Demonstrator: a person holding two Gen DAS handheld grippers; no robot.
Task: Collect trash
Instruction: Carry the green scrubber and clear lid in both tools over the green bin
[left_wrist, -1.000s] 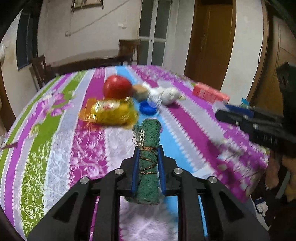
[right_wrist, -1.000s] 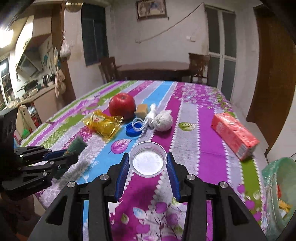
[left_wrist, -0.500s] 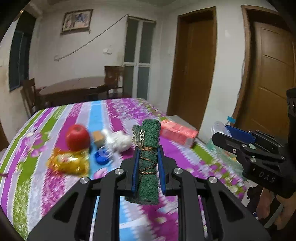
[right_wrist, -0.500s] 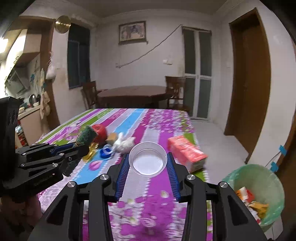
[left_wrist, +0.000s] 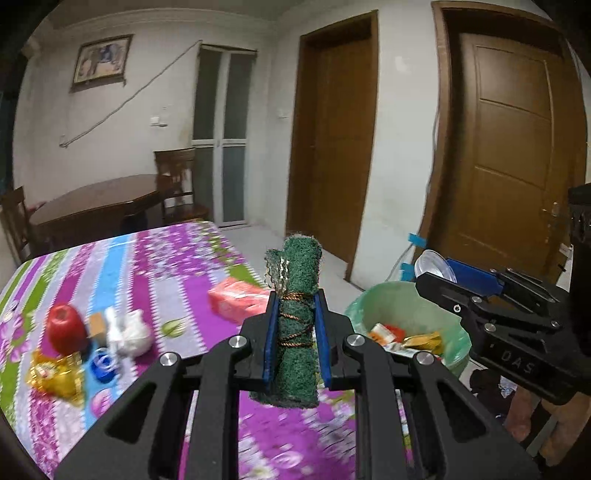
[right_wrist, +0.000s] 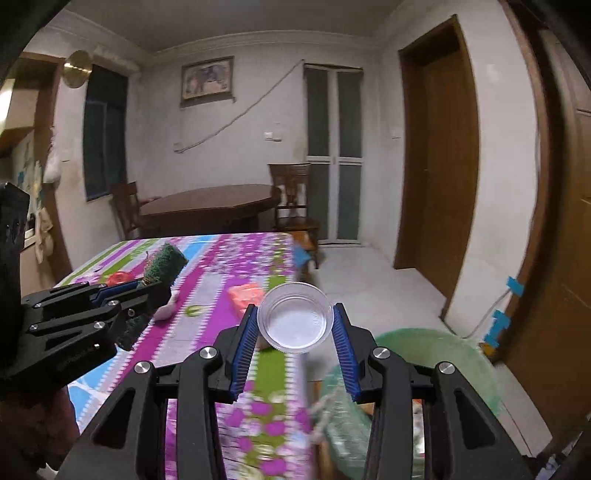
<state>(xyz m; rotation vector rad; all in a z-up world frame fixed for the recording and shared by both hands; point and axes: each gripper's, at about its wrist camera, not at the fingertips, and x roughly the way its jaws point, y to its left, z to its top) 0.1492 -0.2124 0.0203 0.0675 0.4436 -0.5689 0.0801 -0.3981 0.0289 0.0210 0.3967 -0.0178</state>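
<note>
My left gripper (left_wrist: 295, 306) is shut on a rolled green scouring pad (left_wrist: 298, 314) tied with brown string, held above the table's right edge. My right gripper (right_wrist: 294, 325) is shut on a clear plastic cup (right_wrist: 294, 322) and shows in the left wrist view (left_wrist: 439, 269) above the green trash bin (left_wrist: 402, 306). The bin (right_wrist: 443, 354) holds wrappers and stands on the floor beside the table. On the striped tablecloth (left_wrist: 184, 288) lie a red apple (left_wrist: 66, 328), a yellow wrapper (left_wrist: 55, 373), a blue cap (left_wrist: 101, 365), a white wad (left_wrist: 129, 332) and a pink carton (left_wrist: 236, 299).
A small brown block (left_wrist: 96, 323) sits by the apple. A dark wooden table (right_wrist: 210, 203) and chairs (right_wrist: 295, 206) stand at the back. Brown doors (left_wrist: 513, 147) line the right wall. The left gripper shows in the right wrist view (right_wrist: 96, 299).
Both grippers have swung right, from over the table towards the green bin, still holding the pad and the cup. The bin is now closer in both views.
</note>
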